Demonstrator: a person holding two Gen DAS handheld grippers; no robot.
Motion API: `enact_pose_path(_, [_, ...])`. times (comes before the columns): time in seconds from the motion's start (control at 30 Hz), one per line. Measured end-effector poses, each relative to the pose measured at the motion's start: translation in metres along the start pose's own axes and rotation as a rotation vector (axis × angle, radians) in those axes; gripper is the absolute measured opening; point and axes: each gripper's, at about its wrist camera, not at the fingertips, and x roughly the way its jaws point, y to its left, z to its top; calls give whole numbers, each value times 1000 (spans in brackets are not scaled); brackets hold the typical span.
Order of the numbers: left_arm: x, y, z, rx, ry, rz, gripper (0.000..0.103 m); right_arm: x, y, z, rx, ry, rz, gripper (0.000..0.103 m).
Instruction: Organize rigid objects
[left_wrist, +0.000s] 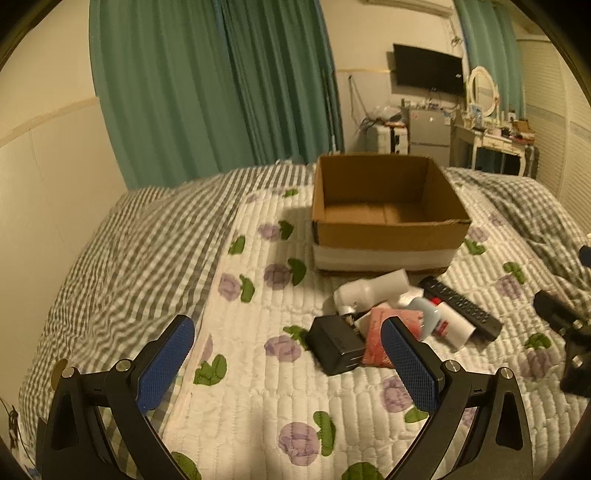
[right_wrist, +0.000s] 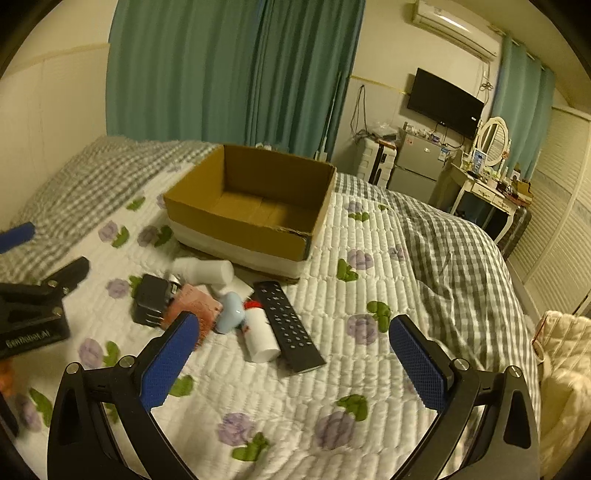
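Observation:
An open, empty cardboard box (left_wrist: 384, 236) (right_wrist: 258, 240) stands on the bed. In front of it lies a small pile: a black charger block (left_wrist: 334, 343) (right_wrist: 149, 299), a pink pad (left_wrist: 380, 343) (right_wrist: 195, 302), a white bottle (left_wrist: 373, 290) (right_wrist: 205, 271), a light blue item (right_wrist: 231, 315), a white tube with a red cap (left_wrist: 448, 323) (right_wrist: 258, 334) and a black remote (left_wrist: 461, 306) (right_wrist: 290, 326). My left gripper (left_wrist: 291, 363) is open and empty, just short of the charger. My right gripper (right_wrist: 295, 363) is open and empty, near the remote's end.
The pile lies on a white quilt with purple flowers (left_wrist: 280, 406) over a grey checked bedspread (left_wrist: 122, 258). Green curtains (left_wrist: 207, 85) hang behind the bed. A dresser with a mirror (right_wrist: 491, 184), a small fridge (right_wrist: 413, 170) and a wall TV (right_wrist: 443, 103) stand at the far right.

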Motion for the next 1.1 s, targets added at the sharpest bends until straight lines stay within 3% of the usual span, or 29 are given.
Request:
enact_pose_path(0.17, [38,-6,-15,5,104,21,101,34,-6,0,-32,89,33,103])
enact_pose_path(0.4, [89,-26,-29,19,226,-21,94,77,0,-9,-83,175,91,102])
enact_pose_path(0.67, [128,-49,-31,40,289,-50,85,95,-5,-13,-36,206,164,102])
enact_pose_path(0.93, [146,-41,-21,-23,304,-85,84,102,-3,-14,-35,225,167,102])
enact_pose_path(1.03, [139,-35,-27,-30,346,-147,68,100,1,-14,-56,219,132,102])
enact_pose_path(1.1, [135,-37,-29,-18,368,-185,51,98,3,-14,-67,211,111,102])
